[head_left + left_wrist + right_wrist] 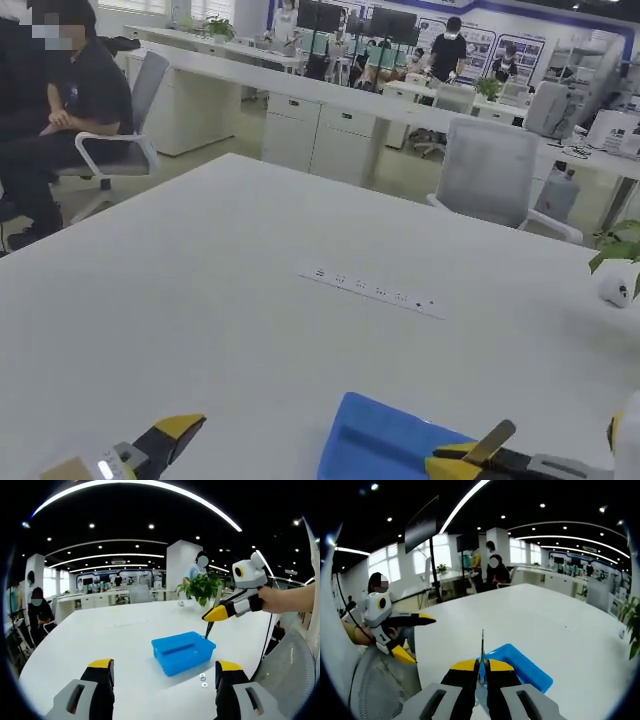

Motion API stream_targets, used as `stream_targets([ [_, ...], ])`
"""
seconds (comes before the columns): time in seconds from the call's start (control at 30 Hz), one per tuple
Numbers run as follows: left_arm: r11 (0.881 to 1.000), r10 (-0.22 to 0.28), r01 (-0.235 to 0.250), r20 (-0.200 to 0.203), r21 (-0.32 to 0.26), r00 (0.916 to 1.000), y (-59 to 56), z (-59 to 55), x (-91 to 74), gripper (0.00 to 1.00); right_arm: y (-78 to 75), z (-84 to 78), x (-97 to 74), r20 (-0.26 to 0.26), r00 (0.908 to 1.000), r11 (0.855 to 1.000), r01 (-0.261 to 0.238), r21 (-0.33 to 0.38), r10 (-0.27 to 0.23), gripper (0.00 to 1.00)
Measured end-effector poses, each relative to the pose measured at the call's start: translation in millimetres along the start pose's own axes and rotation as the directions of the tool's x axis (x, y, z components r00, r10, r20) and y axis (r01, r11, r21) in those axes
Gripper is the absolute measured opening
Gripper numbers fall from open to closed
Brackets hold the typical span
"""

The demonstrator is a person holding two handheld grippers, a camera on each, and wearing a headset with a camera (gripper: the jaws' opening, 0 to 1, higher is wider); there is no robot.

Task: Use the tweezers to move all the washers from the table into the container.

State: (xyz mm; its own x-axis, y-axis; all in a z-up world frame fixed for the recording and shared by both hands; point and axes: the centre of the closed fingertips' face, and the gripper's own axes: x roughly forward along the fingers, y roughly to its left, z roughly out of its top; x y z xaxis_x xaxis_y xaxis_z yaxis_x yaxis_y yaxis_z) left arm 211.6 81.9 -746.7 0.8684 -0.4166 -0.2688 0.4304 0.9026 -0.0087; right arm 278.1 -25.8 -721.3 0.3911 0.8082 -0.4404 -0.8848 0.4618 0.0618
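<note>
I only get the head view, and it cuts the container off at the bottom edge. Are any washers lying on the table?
Observer: Yes. The left gripper view shows two washers on the table, just off the container's corner.
Operator: Where are the tweezers' tips?
Observer: The tweezers point down at the container's right rim, and the right tool is shut on them. Whether they carry a washer is too small to tell.
Operator: And the left tool?
Observer: The left tool is open and empty, and it faces the container.
</note>
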Motion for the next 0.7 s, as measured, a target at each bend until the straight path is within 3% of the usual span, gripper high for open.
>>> stream_targets([
  [0.3,1.0,0.007,-0.007,0.004,-0.003,1.0,1.3,0.6,-0.9,0.84,-20.2,12.1,14.3,0.004,1.0,1.0,0.003,-0.023,-0.003,0.03],
  [0.7,1.0,0.008,-0.008,-0.001,-0.001,1.0,1.4,-0.6,-1.2,0.83,-34.3,-1.1,40.6,-0.048,0.9987,0.999,-0.019,-0.026,0.018,0.03],
])
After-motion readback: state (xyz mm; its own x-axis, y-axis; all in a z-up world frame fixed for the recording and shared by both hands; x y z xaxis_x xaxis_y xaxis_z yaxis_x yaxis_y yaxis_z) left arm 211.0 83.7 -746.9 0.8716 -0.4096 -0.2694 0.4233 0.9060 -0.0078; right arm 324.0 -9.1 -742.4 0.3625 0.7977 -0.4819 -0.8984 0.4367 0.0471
